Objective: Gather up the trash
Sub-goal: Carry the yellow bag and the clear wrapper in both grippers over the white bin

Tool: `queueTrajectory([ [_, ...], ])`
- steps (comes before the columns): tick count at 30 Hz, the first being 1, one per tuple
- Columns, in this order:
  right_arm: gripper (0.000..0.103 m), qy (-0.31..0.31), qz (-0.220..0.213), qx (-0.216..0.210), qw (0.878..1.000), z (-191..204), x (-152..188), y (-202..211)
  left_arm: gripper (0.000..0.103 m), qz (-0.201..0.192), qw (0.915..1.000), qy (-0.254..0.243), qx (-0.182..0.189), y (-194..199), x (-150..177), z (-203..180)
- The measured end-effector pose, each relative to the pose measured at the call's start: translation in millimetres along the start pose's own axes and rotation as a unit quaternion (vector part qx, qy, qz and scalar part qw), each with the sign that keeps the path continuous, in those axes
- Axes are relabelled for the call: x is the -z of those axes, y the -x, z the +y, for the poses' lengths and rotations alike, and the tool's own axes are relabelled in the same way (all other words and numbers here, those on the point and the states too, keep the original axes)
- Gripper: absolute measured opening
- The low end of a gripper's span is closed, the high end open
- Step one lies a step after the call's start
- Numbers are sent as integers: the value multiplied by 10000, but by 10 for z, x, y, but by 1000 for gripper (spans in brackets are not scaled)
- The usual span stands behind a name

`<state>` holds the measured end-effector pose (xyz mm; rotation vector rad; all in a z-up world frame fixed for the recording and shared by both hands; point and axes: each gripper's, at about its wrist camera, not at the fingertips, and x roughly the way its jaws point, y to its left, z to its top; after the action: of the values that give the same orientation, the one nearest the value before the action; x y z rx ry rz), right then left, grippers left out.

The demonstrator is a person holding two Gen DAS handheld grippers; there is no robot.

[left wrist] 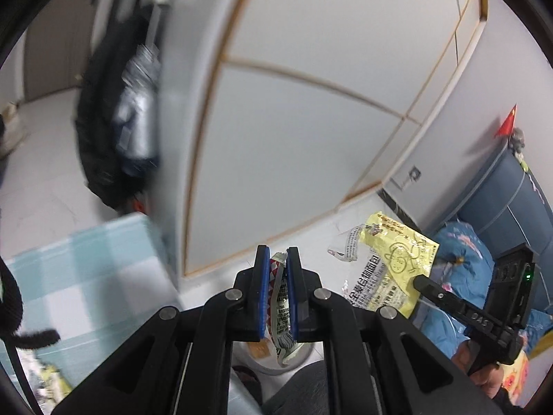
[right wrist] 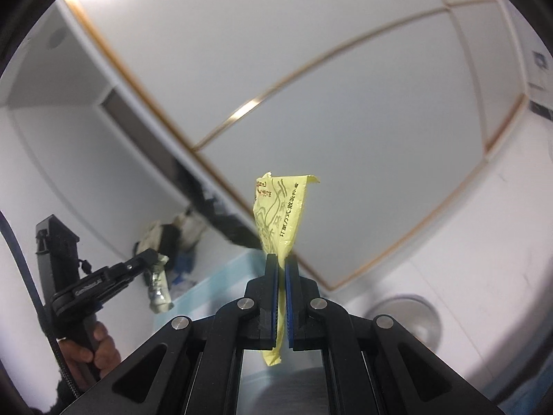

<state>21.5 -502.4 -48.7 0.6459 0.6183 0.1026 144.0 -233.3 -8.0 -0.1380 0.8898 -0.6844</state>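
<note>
My left gripper (left wrist: 277, 254) is shut on a crumpled silver and red wrapper (left wrist: 280, 302) that hangs between its blue pads. Below it shows part of a round metal bin (left wrist: 297, 358). My right gripper (right wrist: 280, 259) is shut on a yellow printed wrapper (right wrist: 280, 212) that stands up between its fingers. In the left wrist view the right gripper (left wrist: 420, 282) holds that yellow wrapper (left wrist: 394, 259) in the air at the right. In the right wrist view the left gripper (right wrist: 150, 256) shows at the left, holding the silver wrapper (right wrist: 158, 288).
A white wardrobe with wood-trimmed doors (left wrist: 311, 103) fills the background. A pale blue checked bed sheet (left wrist: 79, 276) lies at the left. Dark clothes (left wrist: 114, 131) hang beside the wardrobe. A blue cabinet (left wrist: 511, 200) and blue bag (left wrist: 463, 259) stand at the right. A round metal bin (right wrist: 408, 321) sits on the floor.
</note>
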Motion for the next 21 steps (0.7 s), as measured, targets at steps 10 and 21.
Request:
queueTrajectory([
  [10, 3, -677, 725, 786, 9920, -901, 211, -610, 6, 1020, 9946, 12, 172, -981, 117, -54],
  [21, 3, -1153, 1803, 1206, 9694, -1639, 774, -1202, 6, 1788, 9835, -21, 271, -1581, 290, -159],
])
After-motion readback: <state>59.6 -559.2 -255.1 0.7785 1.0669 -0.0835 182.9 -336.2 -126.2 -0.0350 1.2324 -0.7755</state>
